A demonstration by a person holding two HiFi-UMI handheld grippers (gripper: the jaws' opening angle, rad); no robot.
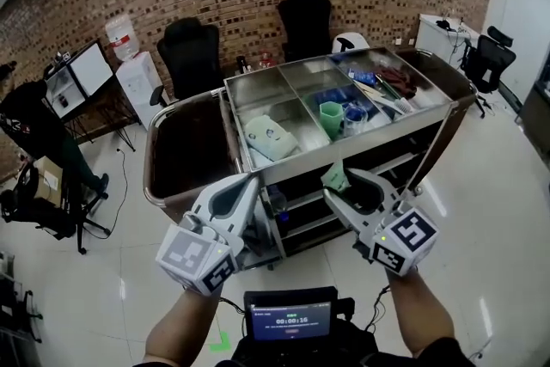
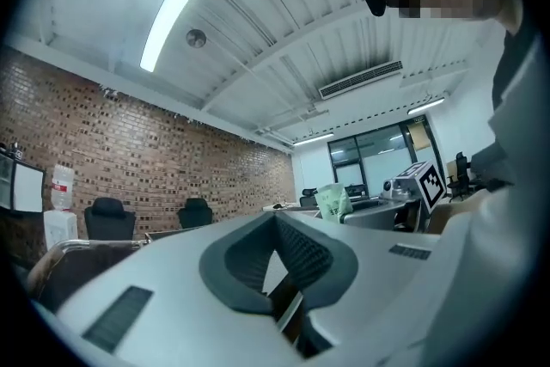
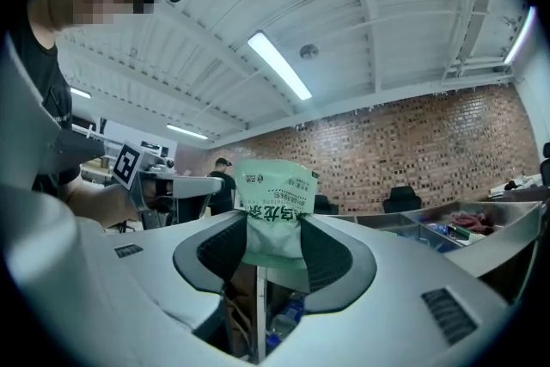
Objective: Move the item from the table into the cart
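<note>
Right gripper (image 3: 273, 247) pinches green packet (image 3: 275, 215) by lower part; packet sticks out toward 12 o'clock. Looks light, soft, crinkly, maybe slippery: squeeze flat part firm, not hard. Left gripper (image 2: 277, 221) pressed together, nothing inside. Cart (image 1: 344, 155) ahead, 12 o'clock.

Cart (image 1: 404, 130): rear bins (image 1: 284, 83) free, frt cluttered

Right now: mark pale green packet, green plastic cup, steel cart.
pale green packet (image 3: 273, 219): right gripper view, printed front.
green plastic cup (image 1: 332, 118): head view, side wall.
steel cart (image 1: 404, 129): head view, front rim.
</note>
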